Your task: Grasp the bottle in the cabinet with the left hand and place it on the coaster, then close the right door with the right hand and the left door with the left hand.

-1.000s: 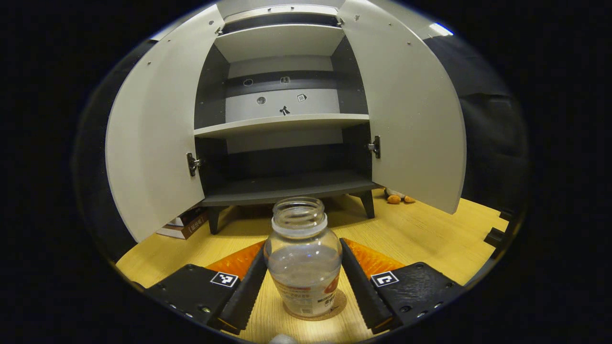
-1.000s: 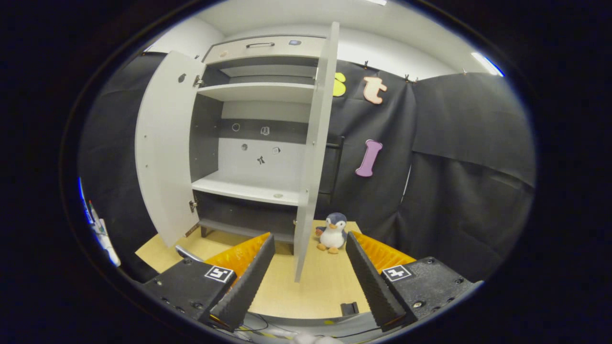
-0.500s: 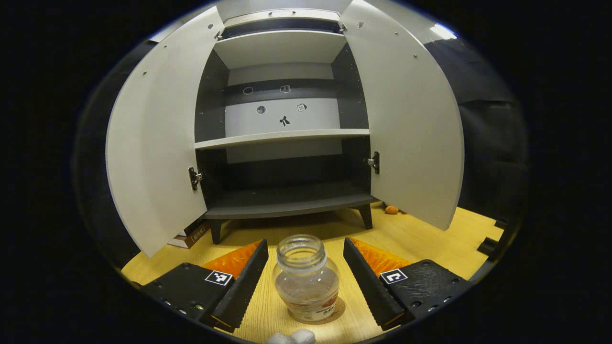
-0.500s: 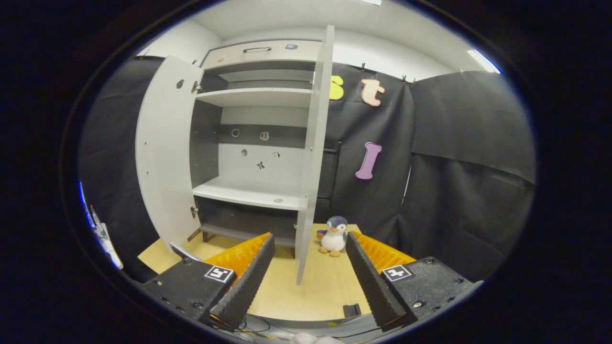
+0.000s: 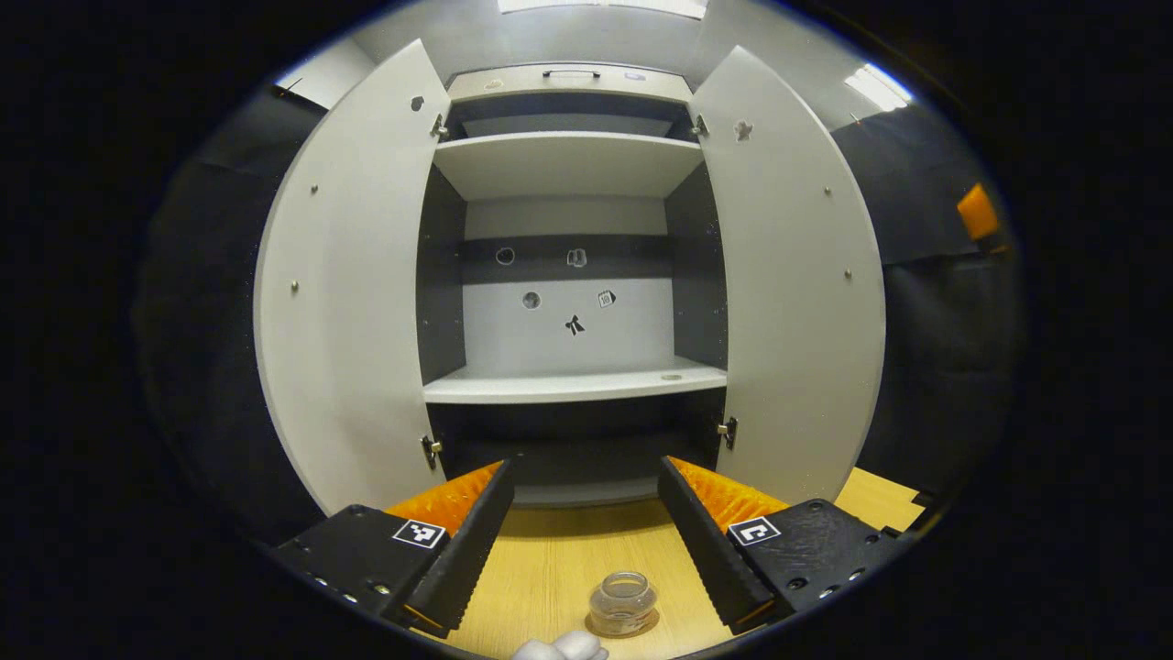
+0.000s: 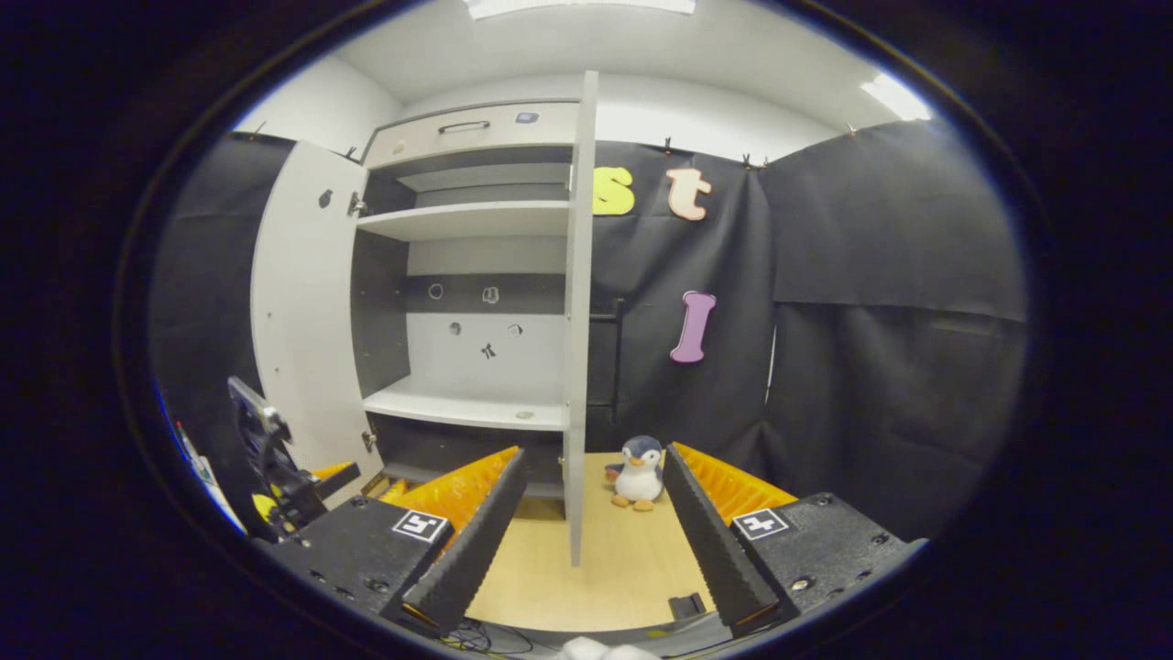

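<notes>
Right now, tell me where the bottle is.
In the left gripper view, the bottle stands on the coaster on the wooden table, near the bottom edge, in front of the open cabinet.

Left gripper view: left tongs (image 5: 585, 536) wide open, nothing between the fingers (image 5: 469, 550). Bottle (image 5: 622, 604) stands upright, lidless, on the coaster (image 5: 649, 623), on the tabletop (image 5: 550, 577), low in frame between the two fingers and clear of both. Cabinet (image 5: 568, 82) sits straight ahead, both doors swung open: left door (image 5: 353, 293), right door (image 5: 793, 293). Middle shelf (image 5: 573, 383) carries a small round mark near its right end. Back panel (image 5: 568, 316) has a few small stickers. Something white (image 5: 559, 649) sits at the bottom edge; cannot tell what it is.
</notes>
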Available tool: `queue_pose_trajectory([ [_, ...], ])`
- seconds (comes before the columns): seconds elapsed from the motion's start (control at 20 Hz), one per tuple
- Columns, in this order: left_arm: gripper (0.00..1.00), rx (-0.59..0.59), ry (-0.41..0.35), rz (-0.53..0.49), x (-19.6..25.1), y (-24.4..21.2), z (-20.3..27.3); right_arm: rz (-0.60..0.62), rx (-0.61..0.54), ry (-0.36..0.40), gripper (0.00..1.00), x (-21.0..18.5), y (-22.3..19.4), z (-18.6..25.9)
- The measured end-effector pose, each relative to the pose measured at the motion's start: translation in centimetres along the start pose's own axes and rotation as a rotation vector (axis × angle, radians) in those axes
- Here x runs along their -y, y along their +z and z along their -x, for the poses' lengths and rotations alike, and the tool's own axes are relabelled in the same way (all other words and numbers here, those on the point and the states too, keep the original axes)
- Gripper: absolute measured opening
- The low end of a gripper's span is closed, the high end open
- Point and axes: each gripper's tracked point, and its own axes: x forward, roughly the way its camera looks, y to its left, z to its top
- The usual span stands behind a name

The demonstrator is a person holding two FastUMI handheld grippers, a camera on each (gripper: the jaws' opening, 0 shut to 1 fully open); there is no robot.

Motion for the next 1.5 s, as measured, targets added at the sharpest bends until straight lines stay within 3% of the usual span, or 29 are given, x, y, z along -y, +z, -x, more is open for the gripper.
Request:
queue_pose_trajectory([
  [0.2, 0.96, 0.061, 0.037, -0.056, -3.4, 6.0, 2.9, -0.048, 0.038, -0.02, 0.98, 1.2, 0.3, -0.7],
  [0.35, 0.96, 0.048, 0.047, -0.039, -5.6, 8.2, 5.5, -0.076, 0.065, -0.047, 0.98, 2.7, 0.3, -1.3],
  [0.55, 0.96, 0.002, 0.063, -0.002, -7.6, 8.9, 9.0, -0.109, 0.063, -0.089, 0.96, 4.9, -0.7, -2.8],
  [0.7, 0.96, 0.015, 0.1, -0.033, -8.9, 10.0, 10.6, -0.126, 0.051, -0.12, 0.96, 6.7, -1.1, -4.5],
  [1.05, 0.96, 0.017, 0.136, -0.023, -10.0, 10.9, 11.2, -0.1, 0.082, -0.135, 0.95, 9.1, 2.1, -10.9],
  [1.5, 0.96, 0.011, 0.143, -0.04, -9.6, 10.9, 10.7, -0.087, 0.061, -0.047, 0.96, 7.4, 4.2, -16.8],
])
